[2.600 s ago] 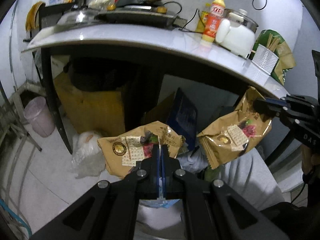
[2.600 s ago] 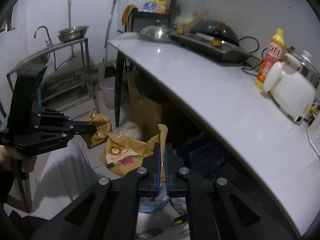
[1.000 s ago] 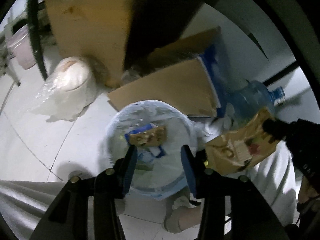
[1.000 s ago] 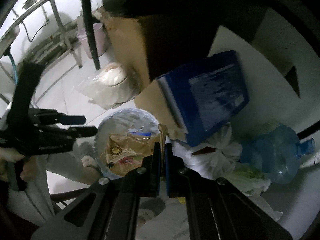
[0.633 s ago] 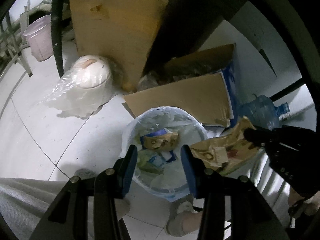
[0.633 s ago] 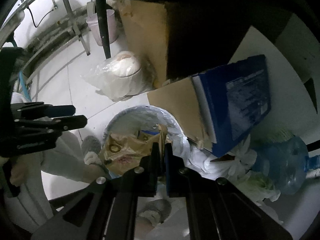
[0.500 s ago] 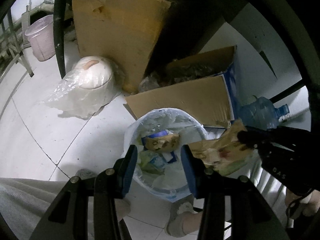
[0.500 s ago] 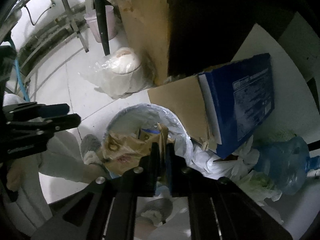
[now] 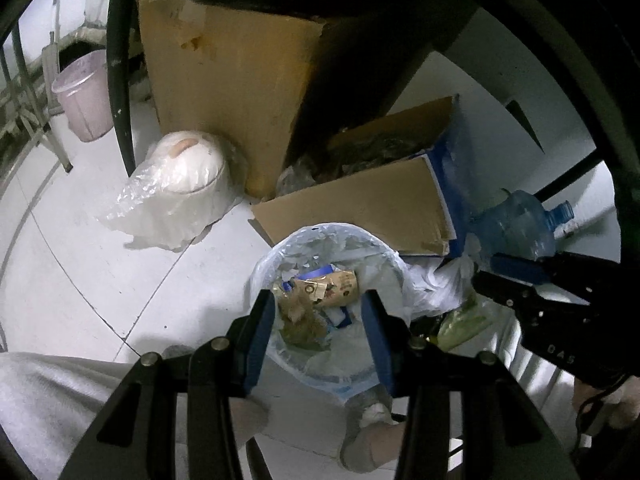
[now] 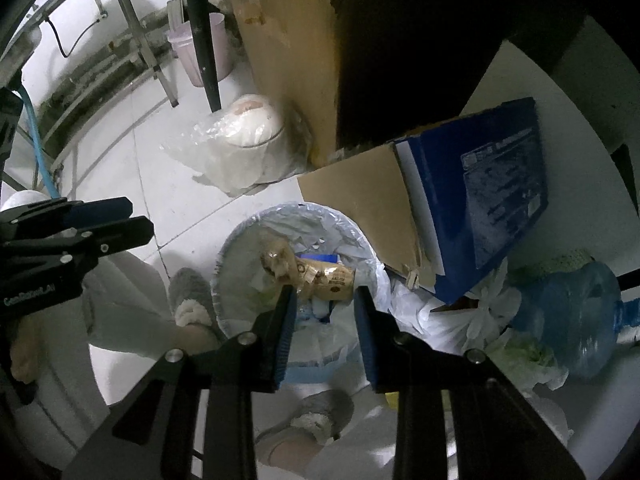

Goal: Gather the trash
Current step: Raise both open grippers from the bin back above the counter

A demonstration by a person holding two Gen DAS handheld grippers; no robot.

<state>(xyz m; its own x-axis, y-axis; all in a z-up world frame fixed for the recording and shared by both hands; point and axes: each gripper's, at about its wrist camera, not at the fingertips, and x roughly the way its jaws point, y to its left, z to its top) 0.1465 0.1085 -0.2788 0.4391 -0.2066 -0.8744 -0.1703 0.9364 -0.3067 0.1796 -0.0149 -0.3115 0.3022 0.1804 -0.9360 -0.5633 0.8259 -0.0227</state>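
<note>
Both over the lined trash bin [image 10: 362,240] on the floor. Right hand-held gripper [image 10: 325,296] opening up, nothing between its jaws, brown snack bags [image 10: 326,276] lying down inside the bin. Left hand-held gripper [image 9: 318,304] parted fairly wide, empty too. Blue cardboard box [image 10: 472,192] just beside the bin, water jug [image 10: 572,320] further right
</note>
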